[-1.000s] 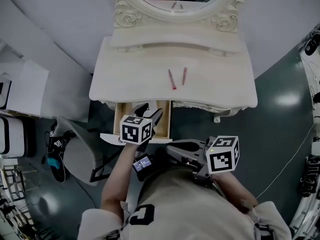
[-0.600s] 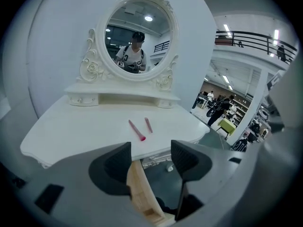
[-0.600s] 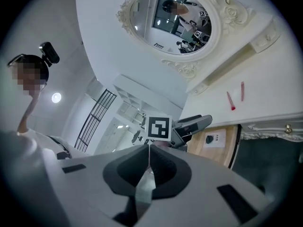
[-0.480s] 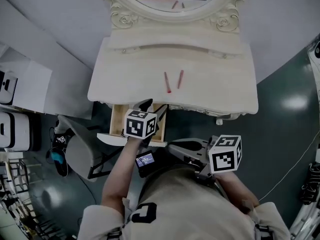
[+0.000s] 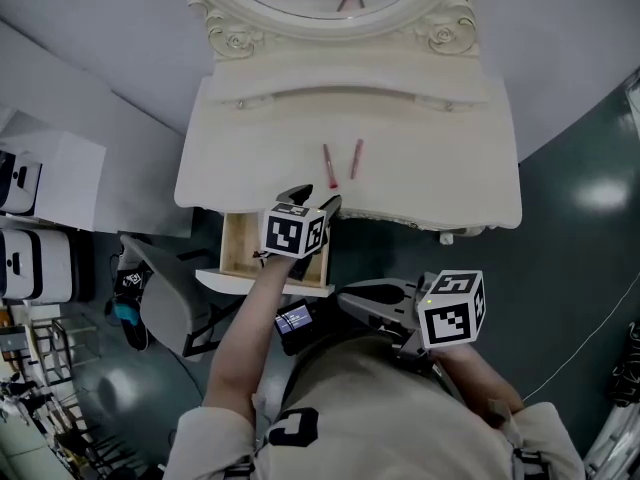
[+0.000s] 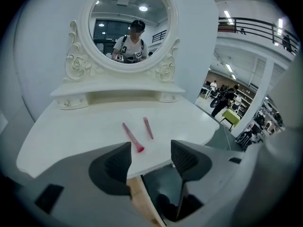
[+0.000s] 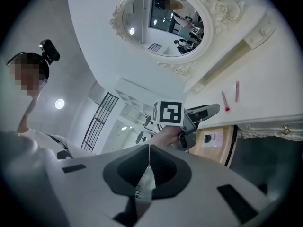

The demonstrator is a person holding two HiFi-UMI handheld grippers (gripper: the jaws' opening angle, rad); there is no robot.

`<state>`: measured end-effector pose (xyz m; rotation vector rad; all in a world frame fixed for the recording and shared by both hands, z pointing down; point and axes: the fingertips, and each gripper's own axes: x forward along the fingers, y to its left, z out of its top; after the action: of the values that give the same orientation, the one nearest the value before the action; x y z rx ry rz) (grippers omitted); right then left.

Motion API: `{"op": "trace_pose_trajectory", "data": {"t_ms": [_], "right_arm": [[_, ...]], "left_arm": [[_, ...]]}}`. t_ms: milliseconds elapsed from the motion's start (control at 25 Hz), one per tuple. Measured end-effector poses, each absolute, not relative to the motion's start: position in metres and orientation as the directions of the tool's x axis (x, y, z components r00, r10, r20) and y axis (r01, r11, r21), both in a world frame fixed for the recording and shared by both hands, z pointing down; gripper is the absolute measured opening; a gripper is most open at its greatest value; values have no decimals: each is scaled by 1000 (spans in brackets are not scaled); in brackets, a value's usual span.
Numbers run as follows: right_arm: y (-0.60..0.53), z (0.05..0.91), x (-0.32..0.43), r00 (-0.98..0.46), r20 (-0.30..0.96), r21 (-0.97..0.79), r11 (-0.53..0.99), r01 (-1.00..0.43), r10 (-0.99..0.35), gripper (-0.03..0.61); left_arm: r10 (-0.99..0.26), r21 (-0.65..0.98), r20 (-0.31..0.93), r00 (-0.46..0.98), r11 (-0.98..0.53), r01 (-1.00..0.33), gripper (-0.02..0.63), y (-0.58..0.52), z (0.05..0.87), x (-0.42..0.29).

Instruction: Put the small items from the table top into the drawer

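**Change.** The left gripper has risen from over the open drawer to the dressing table's front edge, jaws apart and empty. A first pick-up seems imminent. The right gripper stays back near the person's body, with its jaws together.

**Orientation.** The pink brush and pink stick lie near the front edge's middle. Their long axes run back-to-front, and the brush head points frontward.
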<state>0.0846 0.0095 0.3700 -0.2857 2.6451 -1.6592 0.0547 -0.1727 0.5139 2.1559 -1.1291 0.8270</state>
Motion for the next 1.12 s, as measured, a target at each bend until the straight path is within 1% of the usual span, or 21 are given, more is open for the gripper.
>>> {"op": "trace_pose_trajectory", "data": {"t_ms": [160,400,560,800,1120], "right_arm": [[5,373,91,-985,82,-900,414,-137,-149,30],[0,380,104,-984,97,-905,397,-151,-152,29],[-1,388,111,-981,109,-908,386,-164,-159,31],[-3,390,108,-983,120,-906,389,-165,-137,31],[-7,394,109,-979,139,-909,372,-185,-147,31]], "left_arm": [[-494,194,753,435,-464,-864,308,-192,526,59],[-494,160,777,391,-446,-881,308,-212,543,60],[-497,173,781,378,-410,-896,307,-221,553,59],[-475,165,800,366,-413,-896,304,-231,566,60],[-446,133,832,329,-416,-900,277,-236,591,54]]}}
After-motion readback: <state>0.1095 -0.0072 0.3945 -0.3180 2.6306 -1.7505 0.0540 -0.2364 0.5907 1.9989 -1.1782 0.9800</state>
